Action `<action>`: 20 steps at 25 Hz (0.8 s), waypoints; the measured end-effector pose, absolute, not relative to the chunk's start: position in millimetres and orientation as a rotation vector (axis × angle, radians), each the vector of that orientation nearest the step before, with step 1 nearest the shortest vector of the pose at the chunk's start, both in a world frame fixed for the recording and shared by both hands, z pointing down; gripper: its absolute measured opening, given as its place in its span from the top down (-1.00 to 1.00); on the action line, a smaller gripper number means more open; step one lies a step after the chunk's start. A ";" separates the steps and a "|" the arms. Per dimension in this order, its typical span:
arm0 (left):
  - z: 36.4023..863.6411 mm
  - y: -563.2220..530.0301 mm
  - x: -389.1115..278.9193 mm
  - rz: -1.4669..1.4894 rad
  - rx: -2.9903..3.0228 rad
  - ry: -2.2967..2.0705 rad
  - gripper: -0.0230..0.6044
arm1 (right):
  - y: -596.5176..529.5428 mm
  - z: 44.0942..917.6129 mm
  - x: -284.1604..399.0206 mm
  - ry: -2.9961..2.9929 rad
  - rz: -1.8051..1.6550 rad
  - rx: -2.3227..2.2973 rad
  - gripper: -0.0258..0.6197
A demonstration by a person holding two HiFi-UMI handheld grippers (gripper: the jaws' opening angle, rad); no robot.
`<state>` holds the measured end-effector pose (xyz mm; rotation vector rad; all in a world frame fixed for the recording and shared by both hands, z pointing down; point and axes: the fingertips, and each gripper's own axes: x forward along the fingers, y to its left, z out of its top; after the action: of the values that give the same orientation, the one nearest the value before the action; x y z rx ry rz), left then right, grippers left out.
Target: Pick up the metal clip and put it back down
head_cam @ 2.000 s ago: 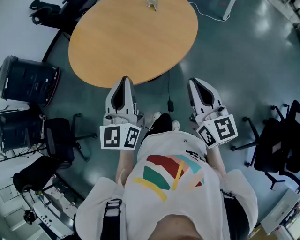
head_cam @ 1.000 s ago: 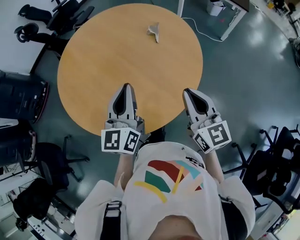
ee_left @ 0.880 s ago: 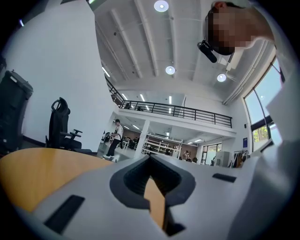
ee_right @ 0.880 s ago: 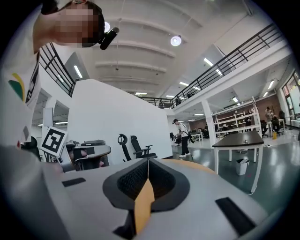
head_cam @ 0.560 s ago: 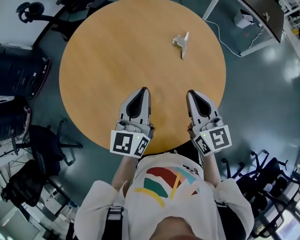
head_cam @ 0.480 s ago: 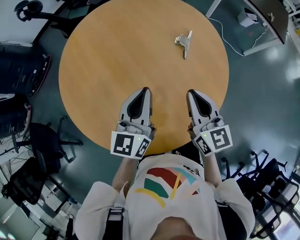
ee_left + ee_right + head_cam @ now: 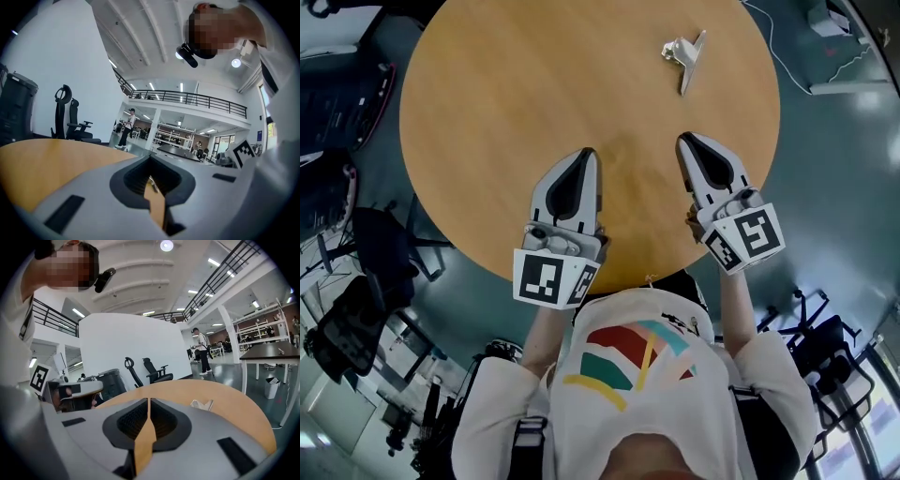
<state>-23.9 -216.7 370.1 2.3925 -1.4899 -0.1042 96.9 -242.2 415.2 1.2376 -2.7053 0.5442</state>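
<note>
Overhead, the head view shows me both hands held forward over the near edge of the round wooden table (image 7: pixel 487 94). The left gripper (image 7: pixel 585 154) and right gripper (image 7: pixel 685 140) sit side by side, pointing away from the body. The metal clip (image 7: pixel 686 56) lies on the tabletop beyond the right gripper, well apart from it. In the left gripper view, the jaws are pressed together with nothing between them, aimed almost level across the wood. In the right gripper view, the jaws are likewise clenched and empty, and the clip rests ahead, a little right of the tips.

No legible txt or nos. anywhere
</note>
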 end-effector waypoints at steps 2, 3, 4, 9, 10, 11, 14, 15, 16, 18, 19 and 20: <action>374.4 -220.8 -23.8 -0.099 2.380 -1.496 0.79 | -256.4 412.0 100.9 -2.723 0.531 1.250 0.88; 376.6 -223.4 -23.7 -0.098 2.375 -1.495 0.79 | -263.8 411.4 101.4 -2.725 0.497 1.236 0.88; 379.5 -226.1 -23.2 -0.096 2.369 -1.493 0.79 | -271.3 411.2 100.9 -2.719 0.437 1.207 0.88; 395.9 -240.4 -18.7 -0.067 2.354 -1.468 0.79 | -333.8 411.1 109.3 -2.657 0.078 1.188 0.21; 399.9 -243.5 -17.5 -0.063 2.350 -1.462 0.79 | -350.1 418.2 113.4 -2.639 0.048 1.175 0.15; 404.5 -246.5 -16.5 -0.058 2.346 -1.455 0.79 | -365.9 430.2 116.5 -2.614 0.029 1.140 0.07; 419.1 -255.8 -14.6 -0.029 2.339 -1.436 0.79 | -402.8 482.5 117.6 -2.530 0.060 0.918 0.06; 423.7 -259.4 -14.3 -0.017 2.339 -1.430 0.79 | -410.9 500.0 116.8 -2.499 0.083 0.837 0.06; 428.4 -263.2 -14.9 -0.003 2.338 -1.426 0.79 | -417.7 516.0 116.3 -2.464 0.098 0.769 0.06; 439.1 -270.8 -18.9 0.022 2.329 -1.426 0.79 | -430.4 542.1 116.0 -2.400 0.107 0.689 0.06; 445.1 -274.3 -22.1 0.032 2.318 -1.428 0.79 | -436.6 552.5 115.9 -2.377 0.110 0.671 0.06; 451.6 -277.3 -25.3 0.041 2.304 -1.431 0.79 | -442.2 561.9 116.2 -2.357 0.115 0.657 0.06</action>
<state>-25.3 -277.3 451.6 2.3039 -1.4311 0.0415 116.2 -442.2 561.9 0.6574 -2.3571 0.1153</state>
